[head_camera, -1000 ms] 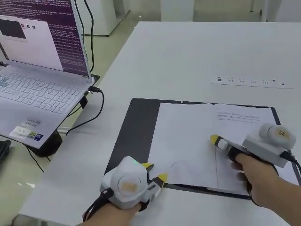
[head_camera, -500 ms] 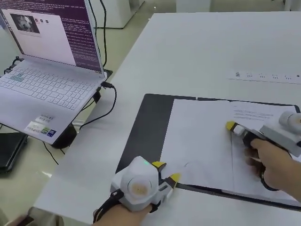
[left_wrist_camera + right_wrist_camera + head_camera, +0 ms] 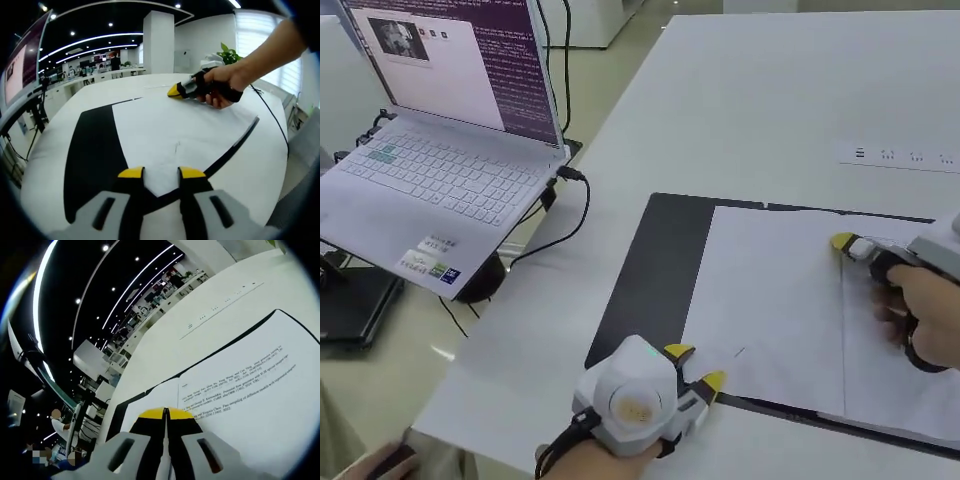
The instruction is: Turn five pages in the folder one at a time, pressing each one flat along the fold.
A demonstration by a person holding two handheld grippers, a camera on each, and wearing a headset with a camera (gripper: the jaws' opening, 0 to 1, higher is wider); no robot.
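Your left gripper (image 3: 696, 366): yellow-tipped jaws slightly apart at near edge of open black flat folder (image 3: 650, 270); bottom edge of white left page (image 3: 770, 300) shows in the gap. Your right gripper (image 3: 842, 242): jaws pressed together, nothing between them, tip at fold line toward folder's far edge. Folder holds white printed sheets, lying flat. Folder lies by near edge of white desk (image 3: 770, 100); bare desk beyond far edge. Open white laptop (image 3: 440, 170) past desk's left edge.
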